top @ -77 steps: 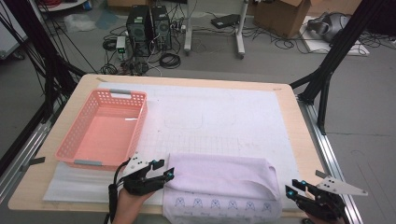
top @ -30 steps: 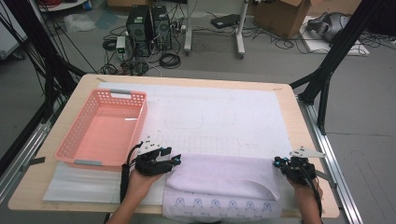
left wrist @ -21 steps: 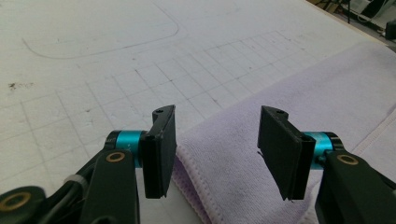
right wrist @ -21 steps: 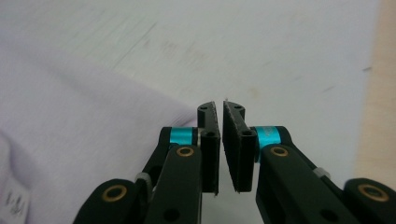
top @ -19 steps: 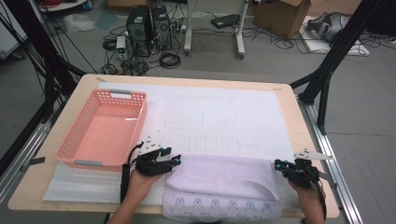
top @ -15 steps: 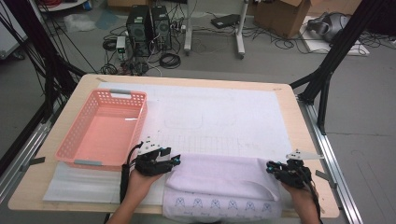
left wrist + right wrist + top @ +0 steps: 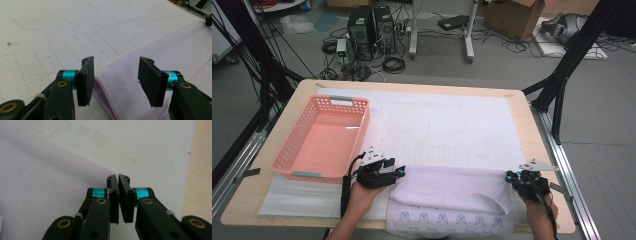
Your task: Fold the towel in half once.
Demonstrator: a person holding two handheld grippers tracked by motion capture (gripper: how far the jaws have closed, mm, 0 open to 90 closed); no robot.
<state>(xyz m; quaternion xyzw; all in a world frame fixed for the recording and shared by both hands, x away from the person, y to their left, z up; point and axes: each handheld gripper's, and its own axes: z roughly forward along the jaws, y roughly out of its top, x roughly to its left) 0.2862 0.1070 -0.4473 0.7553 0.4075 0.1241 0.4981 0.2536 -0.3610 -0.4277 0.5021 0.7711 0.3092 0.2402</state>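
The towel point(image 7: 452, 197) is one piece, pale lilac, folded and lying flat at the near edge of the table, on the white mat point(image 7: 447, 125). Its near hem hangs a little over the table edge and carries a row of small blue printed figures; I count five of them. On its right part a corner is turned over as a flap.

Compared with the earliest picture, my right gripper point(image 7: 523, 181) has come in from beyond the right end of the towel and now sits at its far right corner. Half a second ago it was a little more over the cloth; now it is back at the corner. Its jaws have just been closing again after a short opening, and in the right gripper view point(image 7: 119, 195) the two pads are pressed together. I see no cloth between them; the towel edge lies just beside them on the left.

My left gripper point(image 7: 384, 172) has stayed at the far left corner of the towel. In the left gripper view point(image 7: 115, 80) its jaws stand moderately apart, with the folded corner between them, and I cannot see the pads pressing on it.

Around this I count one pink basket point(image 7: 324, 140), empty, at the left side of the table point(image 7: 532, 125), well apart from the right gripper and near to the left one. There are two grippers and two hands.
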